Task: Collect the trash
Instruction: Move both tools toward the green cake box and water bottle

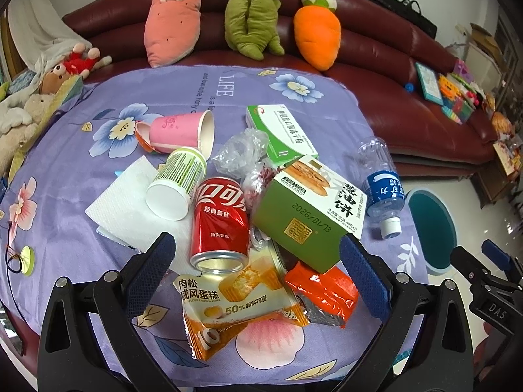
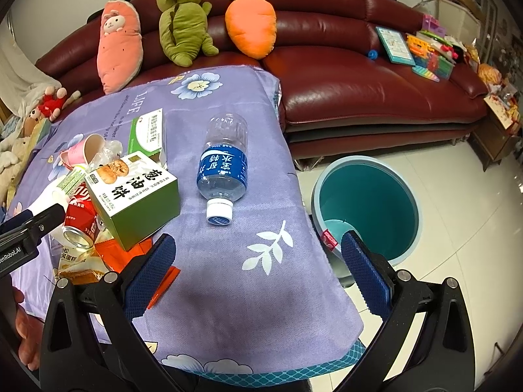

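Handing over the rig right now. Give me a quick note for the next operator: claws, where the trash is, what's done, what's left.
Left claw: open, empty, over the trash pile near the red cola can.
Right claw: open, empty, at the table's edge, short of the water bottle.
Green box, cake wrapper, orange wrapper, cups and napkin all lie on the purple cloth.
Teal bin on the floor to the right, looks empty.
Nothing collected yet; everything remains.

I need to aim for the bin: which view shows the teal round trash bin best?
The right wrist view: the teal round trash bin shows its whole open rim and inside, on the floor beside the table. The left wrist view catches only a partial sliver.
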A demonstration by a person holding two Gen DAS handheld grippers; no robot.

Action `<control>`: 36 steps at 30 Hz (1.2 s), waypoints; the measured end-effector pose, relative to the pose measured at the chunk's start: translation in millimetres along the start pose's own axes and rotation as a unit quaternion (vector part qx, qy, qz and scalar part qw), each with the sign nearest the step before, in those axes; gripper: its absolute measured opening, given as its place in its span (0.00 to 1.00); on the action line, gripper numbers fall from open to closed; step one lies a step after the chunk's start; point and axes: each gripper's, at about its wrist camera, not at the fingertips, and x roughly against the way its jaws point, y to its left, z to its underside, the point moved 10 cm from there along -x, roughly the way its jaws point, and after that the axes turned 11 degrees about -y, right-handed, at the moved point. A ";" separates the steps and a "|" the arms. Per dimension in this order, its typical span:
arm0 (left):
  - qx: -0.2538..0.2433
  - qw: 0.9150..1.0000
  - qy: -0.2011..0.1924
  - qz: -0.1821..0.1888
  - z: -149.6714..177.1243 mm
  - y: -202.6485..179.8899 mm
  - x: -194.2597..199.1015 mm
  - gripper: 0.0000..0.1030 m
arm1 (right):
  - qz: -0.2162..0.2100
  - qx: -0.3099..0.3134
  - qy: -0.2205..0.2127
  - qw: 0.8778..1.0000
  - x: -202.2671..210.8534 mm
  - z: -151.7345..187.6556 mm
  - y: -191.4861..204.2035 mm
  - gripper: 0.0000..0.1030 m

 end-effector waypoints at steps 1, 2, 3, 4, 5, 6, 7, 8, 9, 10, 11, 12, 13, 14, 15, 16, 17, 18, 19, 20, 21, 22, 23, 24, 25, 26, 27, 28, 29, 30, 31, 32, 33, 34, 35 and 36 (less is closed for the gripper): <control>0.000 1.000 0.000 0.000 0.2 -0.4 0.0 0.97 | 0.000 0.000 0.000 1.000 0.0 0.0 0.0 0.94; 0.000 1.000 0.000 0.000 0.4 -0.7 0.0 0.97 | 0.000 0.000 0.000 1.000 -0.2 0.1 0.1 0.94; 0.000 1.000 0.000 0.000 0.0 0.0 -0.1 0.97 | 0.000 0.000 0.000 1.000 -0.2 0.0 0.0 0.94; 0.000 1.000 0.001 0.000 0.3 -0.4 0.0 0.97 | 0.000 0.000 0.000 1.000 -0.2 0.0 0.0 0.94; 0.000 1.000 0.001 0.000 0.5 -0.8 0.0 0.97 | 0.000 0.000 0.000 1.000 -0.4 0.2 0.1 0.94; 0.000 1.000 0.001 0.000 0.1 -0.1 -0.1 0.97 | 0.000 0.000 0.000 1.000 -0.3 -0.1 0.0 0.94; 0.000 1.000 0.001 0.000 0.3 -0.6 -0.1 0.97 | 0.000 0.000 0.000 1.000 -0.4 0.0 0.0 0.94; -0.001 1.000 0.001 0.000 0.6 -1.0 -0.6 0.97 | 0.000 0.000 0.000 1.000 -0.5 0.1 0.0 0.94; -0.001 1.000 0.001 0.000 1.3 -2.0 -0.5 0.97 | 0.000 0.000 0.000 1.000 -0.4 0.0 -0.1 0.94; -0.001 1.000 0.002 0.001 1.3 -1.8 -0.9 0.97 | 0.000 -0.001 0.001 1.000 -0.7 0.4 0.0 0.94; -0.001 1.000 0.003 0.002 1.9 -2.6 -1.2 0.97 | 0.000 -0.001 0.001 1.000 -1.7 1.2 0.0 0.94; -0.001 1.000 0.004 0.002 1.6 -3.5 -2.2 0.97 | 0.000 -0.001 0.001 1.000 -1.7 1.1 0.0 0.94; -0.002 1.000 0.005 0.002 2.1 -4.1 -2.7 0.97 | 0.000 0.000 0.001 1.000 -1.7 1.0 0.0 0.94; -0.002 1.000 0.005 0.002 2.0 -3.8 -2.9 0.97 | 0.000 -0.001 0.002 1.000 -2.3 1.7 0.0 0.94; -0.002 1.000 0.004 0.002 1.9 -3.7 -2.8 0.97 | 0.000 -0.001 0.001 1.000 -1.8 1.1 -0.1 0.94; -0.002 1.000 0.004 0.002 2.2 -4.1 -2.8 0.97 | 0.000 -0.001 0.002 1.000 -1.4 1.3 -0.8 0.94; -0.002 1.000 0.004 0.002 1.8 -3.8 -2.9 0.97 | 0.000 -0.001 0.002 1.000 -1.6 2.0 -0.7 0.94; -0.002 1.000 0.004 0.002 1.7 -3.7 -2.9 0.97 | 0.000 -0.001 0.002 1.000 -1.6 1.6 -0.8 0.94; -0.004 1.000 0.005 0.003 0.8 -4.1 -4.2 0.97 | 0.000 -0.001 0.001 1.000 -1.8 1.8 -0.8 0.94; -0.004 1.000 0.006 0.003 0.2 -3.9 -4.8 0.97 | 0.000 -0.001 0.001 1.000 -1.9 1.7 -0.9 0.94; -0.004 1.000 0.006 0.004 0.2 -4.0 -4.8 0.97 | 0.000 -0.001 0.002 1.000 -1.9 1.4 -1.0 0.94; -0.005 1.000 0.007 0.005 0.3 -4.5 -5.4 0.97 | 0.000 -0.001 0.002 1.000 -2.2 1.6 -1.1 0.94; -0.005 1.000 0.008 0.005 0.1 -4.4 -5.8 0.97 | 0.000 -0.001 0.002 1.000 -1.9 1.1 -1.1 0.94; -0.006 1.000 0.008 0.006 0.0 -4.6 -6.2 0.97 | 0.000 -0.001 0.002 1.000 -2.1 1.3 -1.1 0.94; -0.006 1.000 0.008 0.006 0.1 -4.7 -6.3 0.97 | 0.000 -0.001 0.002 1.000 -1.9 0.9 -1.2 0.94; -0.006 1.000 0.008 0.006 0.4 -5.0 -6.8 0.97 | 0.000 -0.002 0.002 1.000 -2.2 1.6 -1.4 0.94; -0.006 1.000 0.009 0.006 0.3 -5.2 -6.8 0.97 | 0.000 -0.002 0.002 1.000 -2.1 1.3 -1.3 0.94; -0.007 1.000 0.010 0.006 0.1 -5.6 -7.5 0.97 | 0.000 -0.002 0.002 1.000 -2.2 1.6 -1.2 0.94; -0.007 1.000 0.010 0.006 0.2 -5.8 -7.6 0.97 | 0.000 -0.003 0.003 1.000 -3.1 2.5 -1.4 0.94; -0.007 1.000 0.010 0.006 0.3 -5.8 -7.6 0.97 | -0.001 -0.003 0.004 1.000 -3.6 3.6 -1.8 0.94; -0.007 1.000 0.011 0.007 0.7 -6.0 -7.8 0.97 | -0.001 -0.004 0.004 1.000 -4.3 4.1 -2.9 0.94; -0.007 1.000 0.013 0.008 1.4 -6.5 -8.3 0.97 | -0.001 -0.004 0.005 1.000 -4.8 5.2 -3.7 0.94; -0.007 1.000 0.014 0.009 2.3 -6.9 -8.9 0.97 | -0.001 -0.004 0.005 1.000 -5.9 4.8 -5.0 0.94; -0.008 1.000 0.016 0.009 3.3 -7.5 -9.5 0.97 | -0.001 -0.005 0.006 1.000 -7.0 5.1 -6.2 0.94; -0.008 1.000 0.017 0.009 3.9 -7.7 -10.0 0.97 | -0.002 -0.007 0.006 1.000 -7.8 6.6 -7.4 0.94; -0.009 1.000 0.018 0.008 4.4 -8.3 -10.4 0.97 | -0.002 -0.009 0.007 1.000 -8.6 5.0 -8.2 0.94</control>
